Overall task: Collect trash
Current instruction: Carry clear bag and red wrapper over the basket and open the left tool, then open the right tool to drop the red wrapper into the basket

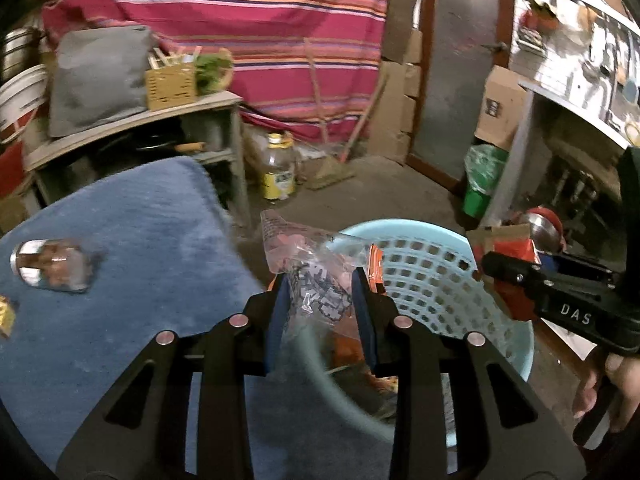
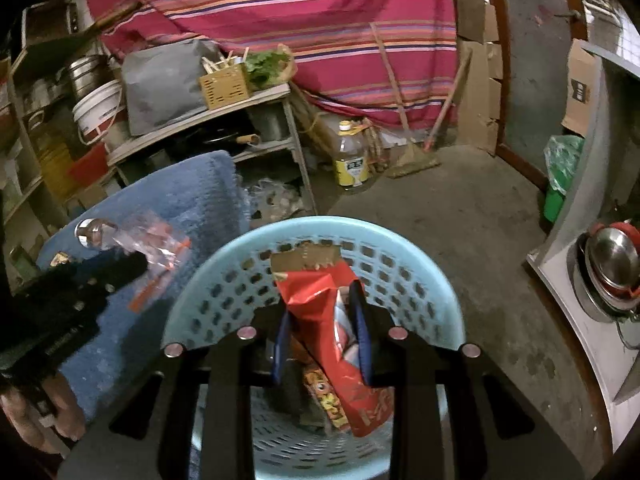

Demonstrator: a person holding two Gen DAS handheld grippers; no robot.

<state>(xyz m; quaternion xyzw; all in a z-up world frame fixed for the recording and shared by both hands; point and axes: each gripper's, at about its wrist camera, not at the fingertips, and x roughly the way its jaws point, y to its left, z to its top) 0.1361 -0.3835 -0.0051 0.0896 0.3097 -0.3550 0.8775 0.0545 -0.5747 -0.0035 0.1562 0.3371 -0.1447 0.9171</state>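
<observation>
Striped cloth (image 1: 248, 12): pink and red, hung across the back of the room behind the shelving
Blue-covered counter (image 1: 132, 232): fuzzy blue cover, standing just left of the basket
Basket (image 2: 248, 280): pale blue plastic, perforated wall, on the concrete floor beside the counter; wrappers already lie in its bottom
Shelf rack (image 2: 224, 120): holds a grey cushion, a woven box and some greens
Oil bottle (image 2: 352, 156): yellow label, on the floor by the rack, next to a broom
Left tool (image 1: 320, 300): clenched on a clear plastic bag, blue pads pressing it from both sides
Clear plastic bag (image 1: 308, 276): crumpled, printed with dark and orange marks, held above the basket's near rim
Right tool (image 2: 322, 334): clenched on a red snack wrapper, directly above the basket's opening
Red snack wrapper (image 2: 340, 344): torn top upward, lower end hanging down into the basket
Jar (image 1: 52, 266): metal lid, brown contents, lying on its side on the counter, well apart from both tools
</observation>
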